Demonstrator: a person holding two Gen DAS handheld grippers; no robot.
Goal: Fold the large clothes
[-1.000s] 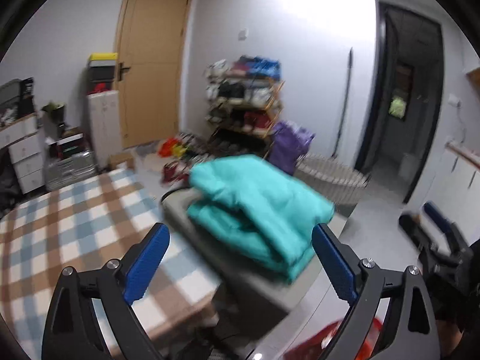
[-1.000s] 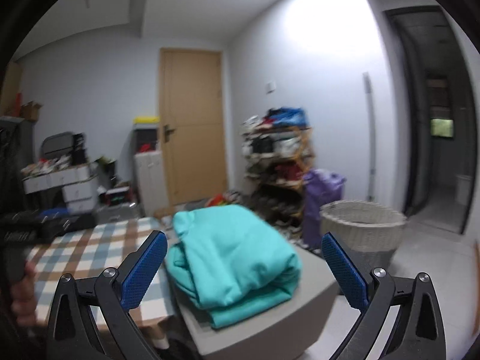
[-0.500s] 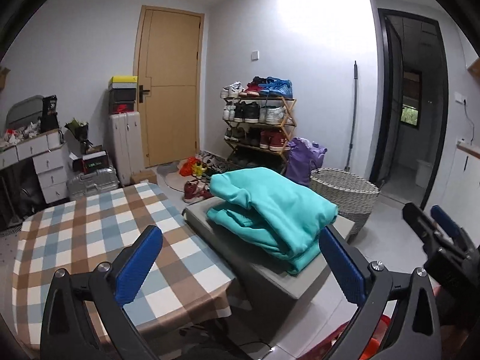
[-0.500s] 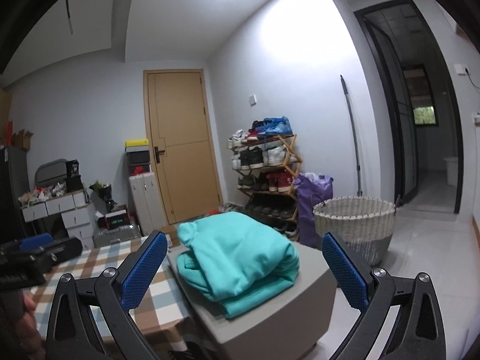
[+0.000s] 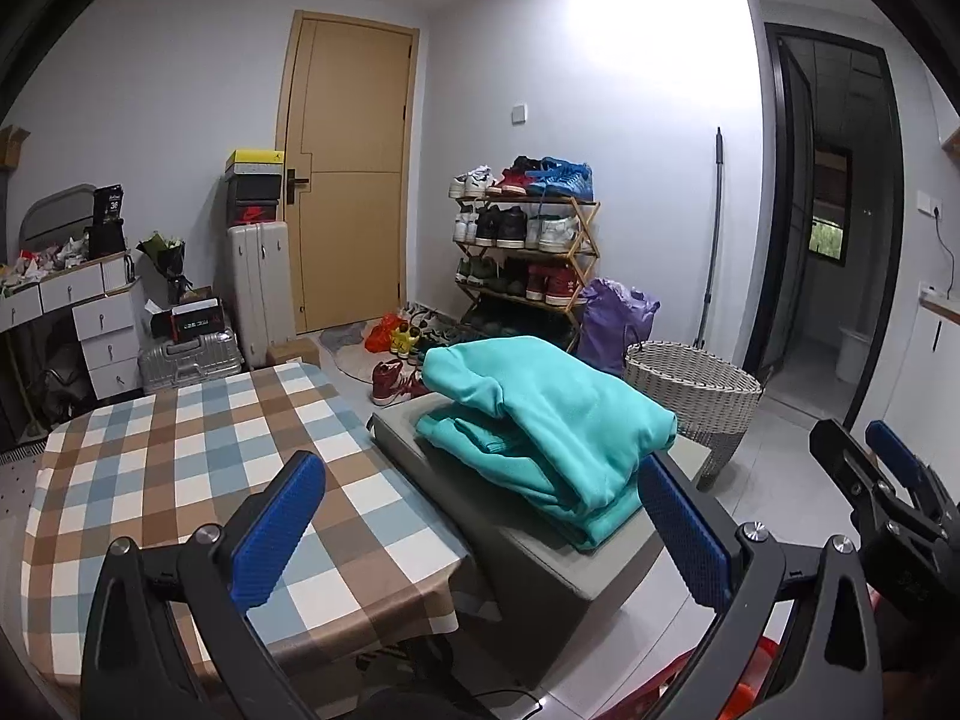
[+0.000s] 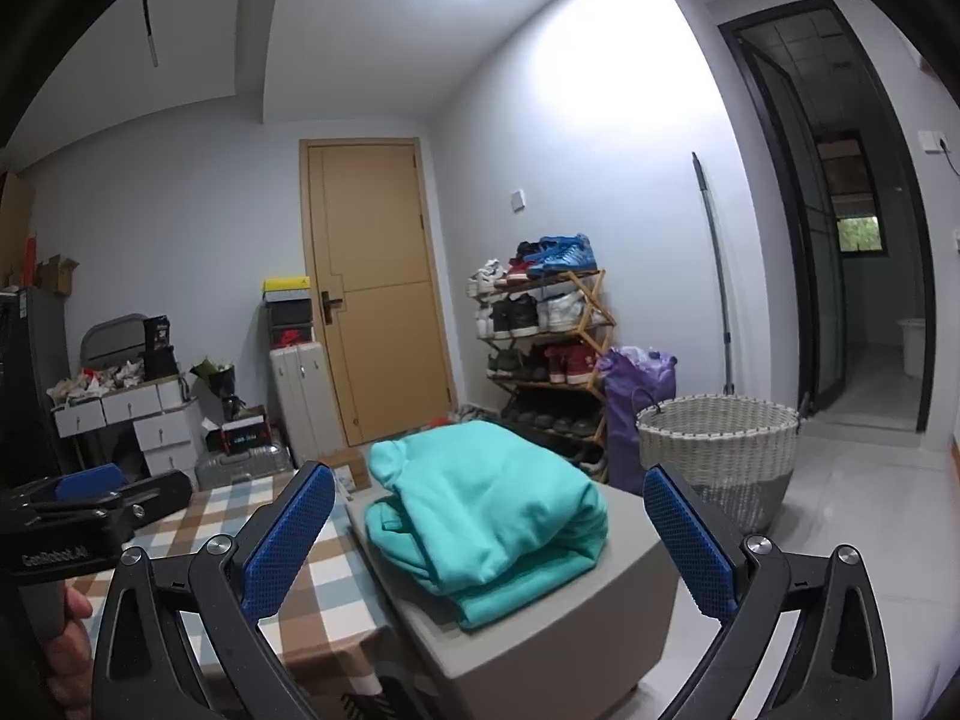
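Note:
A folded teal garment (image 5: 543,414) (image 6: 489,510) lies in a thick stack on a grey box-like stool (image 5: 540,546) (image 6: 552,624) beside the checked table. My left gripper (image 5: 480,495) hangs open, back from the garment, with nothing between its blue pads. My right gripper (image 6: 489,501) is also open and empty, held short of the stack. The right gripper (image 5: 882,468) shows at the right edge of the left wrist view. At the left of the right wrist view, a hand (image 6: 66,654) holds the left gripper (image 6: 90,495).
A table with a brown, blue and white checked cloth (image 5: 180,468) (image 6: 300,576) stands left of the stool. Behind are a woven laundry basket (image 5: 690,393) (image 6: 717,456), a purple bag (image 5: 612,315), a shoe rack (image 5: 525,252), suitcases (image 5: 258,288), drawers and a wooden door (image 5: 348,180).
Both views have tilted upward, showing more wall and ceiling. Both grippers have drawn back a little from the garment, which lies unmoved on the stool.

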